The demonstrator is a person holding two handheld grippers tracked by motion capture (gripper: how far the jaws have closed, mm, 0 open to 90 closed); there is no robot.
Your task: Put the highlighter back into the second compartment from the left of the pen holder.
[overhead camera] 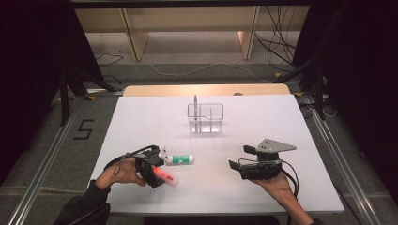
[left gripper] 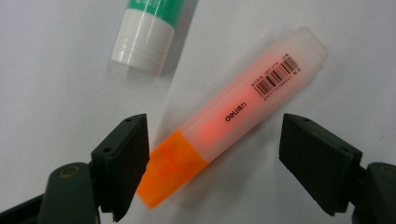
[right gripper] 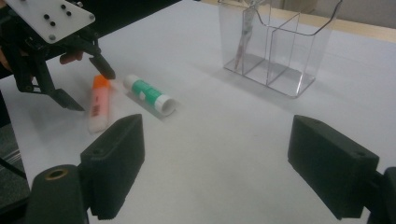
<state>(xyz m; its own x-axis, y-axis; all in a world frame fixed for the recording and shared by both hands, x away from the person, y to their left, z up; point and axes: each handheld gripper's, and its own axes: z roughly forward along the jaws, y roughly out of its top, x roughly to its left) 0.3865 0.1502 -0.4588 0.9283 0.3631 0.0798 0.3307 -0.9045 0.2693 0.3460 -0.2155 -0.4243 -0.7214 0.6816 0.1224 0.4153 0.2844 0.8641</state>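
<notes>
Left hand-held gripper (left gripper: 215,154) straddles one orange highlighter (left gripper: 233,116), jaws wide; one glue stick (left gripper: 144,37) beside it.

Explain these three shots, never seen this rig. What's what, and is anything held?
No robot arm here: a person holds a hand-operated two-jaw claw in each hand. The high view looks down on the white table; the left claw is at its left, the right claw at its right. The other two pictures come from cameras riding on each claw, looking along its black jaws.

On the table lie an orange highlighter, a green-and-white glue stick and a clear divided organizer with a pen standing in it.

Nothing is held. The left claw is open around the highlighter, its pads not pressing. The right claw is open over bare table.
</notes>
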